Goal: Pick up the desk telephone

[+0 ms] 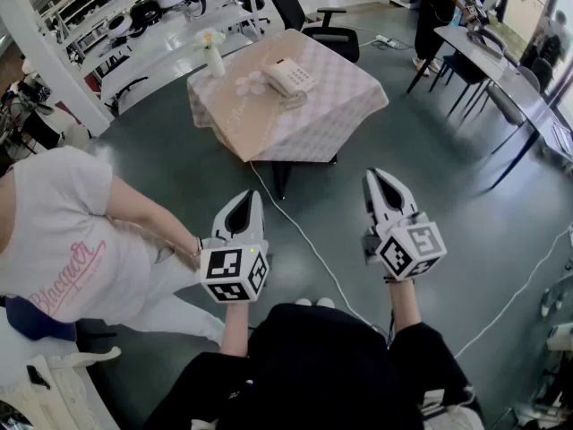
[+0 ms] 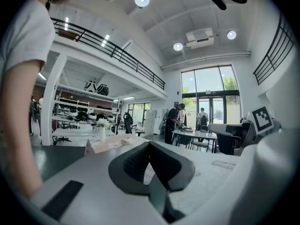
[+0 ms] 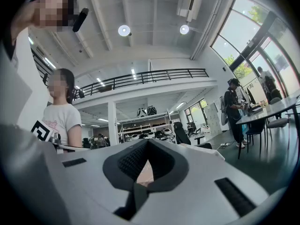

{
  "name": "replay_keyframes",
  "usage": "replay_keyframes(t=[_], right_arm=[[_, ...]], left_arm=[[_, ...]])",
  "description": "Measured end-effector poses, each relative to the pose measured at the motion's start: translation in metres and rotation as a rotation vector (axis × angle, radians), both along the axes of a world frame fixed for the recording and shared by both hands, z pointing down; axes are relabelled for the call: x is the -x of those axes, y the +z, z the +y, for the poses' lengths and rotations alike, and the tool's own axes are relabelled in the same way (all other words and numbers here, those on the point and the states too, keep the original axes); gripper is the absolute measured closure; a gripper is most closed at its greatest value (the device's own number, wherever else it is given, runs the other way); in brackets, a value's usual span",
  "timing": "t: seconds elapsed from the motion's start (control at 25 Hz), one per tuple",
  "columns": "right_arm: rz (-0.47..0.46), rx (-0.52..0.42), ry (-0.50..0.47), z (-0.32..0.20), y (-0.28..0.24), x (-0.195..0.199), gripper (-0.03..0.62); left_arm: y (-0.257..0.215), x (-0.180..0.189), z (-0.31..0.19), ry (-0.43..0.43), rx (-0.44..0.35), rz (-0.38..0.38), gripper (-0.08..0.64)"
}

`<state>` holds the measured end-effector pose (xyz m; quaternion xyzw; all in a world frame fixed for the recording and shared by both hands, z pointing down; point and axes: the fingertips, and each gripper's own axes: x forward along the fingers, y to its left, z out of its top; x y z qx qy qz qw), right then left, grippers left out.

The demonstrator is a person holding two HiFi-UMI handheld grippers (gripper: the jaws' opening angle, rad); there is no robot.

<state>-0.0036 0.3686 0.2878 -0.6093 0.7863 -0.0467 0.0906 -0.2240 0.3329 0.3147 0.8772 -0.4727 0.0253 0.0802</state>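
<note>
A cream desk telephone [image 1: 288, 77] with its handset on the cradle sits on a small table [image 1: 331, 119] covered by a pale checked cloth, well ahead of me. My left gripper [image 1: 250, 197] and right gripper [image 1: 379, 179] are held level over the floor, short of the table, both shut and empty. In the left gripper view the shut left gripper [image 2: 149, 145] points at the table's cloth [image 2: 108, 145]. In the right gripper view the right gripper [image 3: 147, 143] is shut too, with the cloth showing through the notch.
A white vase with a flower [image 1: 213, 57] stands on the table's far left corner. A white cable [image 1: 309, 240] runs across the dark floor from the table. A person in a white shirt [image 1: 67, 240] stands close at my left. Shelves [image 1: 152, 25], an office chair [image 1: 313, 21] and desks [image 1: 506, 74] ring the room.
</note>
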Motion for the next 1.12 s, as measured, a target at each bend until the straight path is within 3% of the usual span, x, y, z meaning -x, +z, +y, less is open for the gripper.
replay_keyframes(t=[0.72,1.12], right_arm=[[-0.028,0.024,-0.046,-0.006,0.008,-0.022,0.6],[-0.064,0.052,-0.068,-0.043,0.029,-0.026,0.6]], left_arm=[[0.004,-0.031,0.011,-0.043,0.021,0.004,0.56],[0.02,-0.045,-0.016,-0.051,0.055,-0.006,0.56]])
